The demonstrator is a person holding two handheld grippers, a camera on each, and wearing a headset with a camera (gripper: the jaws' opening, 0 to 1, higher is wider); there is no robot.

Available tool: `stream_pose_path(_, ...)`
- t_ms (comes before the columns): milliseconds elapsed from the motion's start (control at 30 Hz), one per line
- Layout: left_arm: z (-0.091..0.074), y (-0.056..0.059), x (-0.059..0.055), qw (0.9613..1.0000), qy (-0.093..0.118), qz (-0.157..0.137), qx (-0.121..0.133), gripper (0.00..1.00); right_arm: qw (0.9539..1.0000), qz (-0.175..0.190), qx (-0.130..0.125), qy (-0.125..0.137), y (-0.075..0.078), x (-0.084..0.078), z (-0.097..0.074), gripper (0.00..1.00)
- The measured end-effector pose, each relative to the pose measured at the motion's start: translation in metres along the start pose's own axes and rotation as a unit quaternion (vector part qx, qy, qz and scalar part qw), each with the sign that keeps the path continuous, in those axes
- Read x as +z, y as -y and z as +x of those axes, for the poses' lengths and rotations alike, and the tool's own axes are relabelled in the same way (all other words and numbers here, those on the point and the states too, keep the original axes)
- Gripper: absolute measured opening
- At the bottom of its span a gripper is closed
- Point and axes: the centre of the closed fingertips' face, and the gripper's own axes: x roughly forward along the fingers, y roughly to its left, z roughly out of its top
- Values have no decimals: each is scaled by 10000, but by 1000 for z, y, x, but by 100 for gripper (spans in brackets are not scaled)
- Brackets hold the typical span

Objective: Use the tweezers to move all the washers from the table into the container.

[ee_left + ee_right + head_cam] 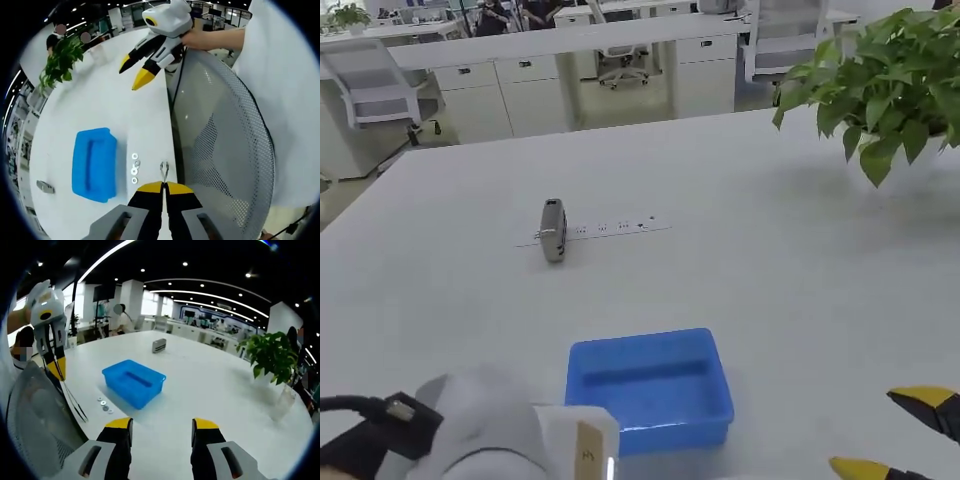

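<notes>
Several small washers (pixel 135 168) lie in a short row on the white table, just beside the blue container (pixel 94 164). My left gripper (pixel 164 186) is shut on thin metal tweezers (pixel 164 171), whose tips hang near the table edge, a little short of the washers. In the right gripper view the washers (pixel 105 406) sit in front of the container (pixel 134 381), and the left gripper (pixel 56 371) holds the tweezers (pixel 75 401) pointing down beside them. My right gripper (pixel 162 423) is open and holds nothing. The container (pixel 650 385) looks empty in the head view.
A silver block (pixel 553 230) rests mid-table by a flush socket strip (pixel 605 228). A potted plant (pixel 885 85) stands at the far right. A mesh chair back (pixel 225 145) rises right against the near table edge. The open right gripper (pixel 131 76) hovers over the table.
</notes>
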Motion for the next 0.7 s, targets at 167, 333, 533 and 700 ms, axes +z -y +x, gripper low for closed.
stream_pose_path(167, 1, -1, 7, 9999, -48, 45, -90, 0, 10000, -4, -2, 4, 0, 0, 0, 44)
stream_pose_path(333, 2, -3, 13, 9998, -14, 90, -158, 0, 10000, 8, 1, 21, 0, 1, 0, 44)
stream_pose_path(533, 3, -4, 16, 9998, 14, 112, -141, 0, 9998, 115, 136, 79, -3, 3, -1, 43)
stream_pose_path(700, 4, -4, 17, 9998, 42, 104, -151, 0, 9941, 595, 768, 492, -20, 22, -3, 40)
